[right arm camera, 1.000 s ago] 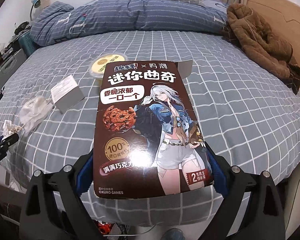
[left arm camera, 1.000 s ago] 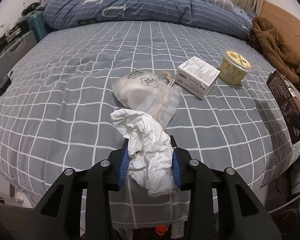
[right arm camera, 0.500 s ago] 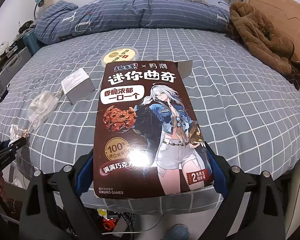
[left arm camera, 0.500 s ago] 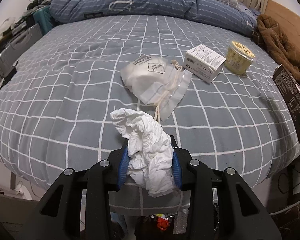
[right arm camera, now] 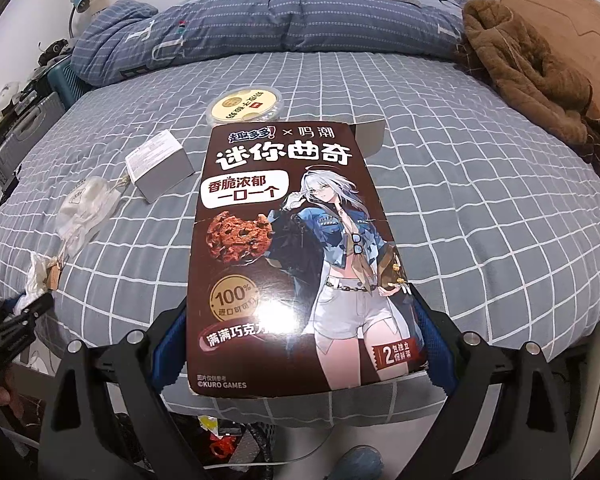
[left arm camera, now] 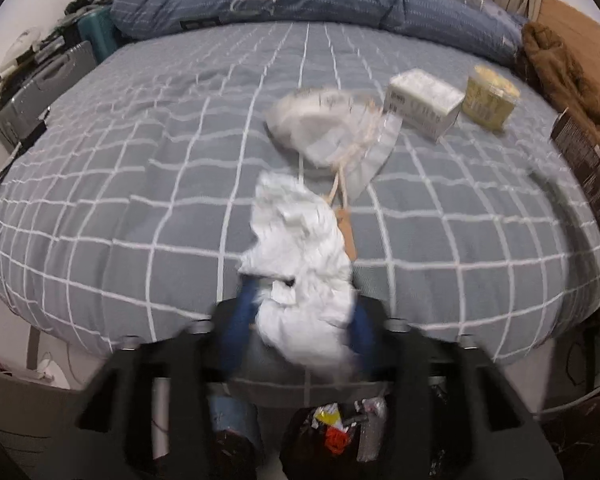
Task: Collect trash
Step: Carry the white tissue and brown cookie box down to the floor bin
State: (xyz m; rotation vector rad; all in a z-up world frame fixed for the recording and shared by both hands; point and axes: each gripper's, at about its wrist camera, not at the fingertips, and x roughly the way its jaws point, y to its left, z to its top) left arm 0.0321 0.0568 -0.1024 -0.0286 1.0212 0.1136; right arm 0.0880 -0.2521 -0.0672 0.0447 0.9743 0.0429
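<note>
My left gripper is shut on a crumpled white tissue, held over the near edge of the bed; it also shows in the right wrist view. My right gripper is shut on a brown cookie box with an anime figure, held flat above the bed edge. On the grey checked bed lie a clear plastic bag with a tag, a small white carton and a round yellow-lidded tub. A trash bin with wrappers sits on the floor below.
A blue striped duvet and pillow lie at the head of the bed. A brown fleece jacket lies at the right edge by the wooden headboard. Suitcases and clutter stand at the left.
Both grippers have pulled back and risen from the bed, so the bin below has come into view. The left view is now motion-blurred. Both grips are unchanged.
</note>
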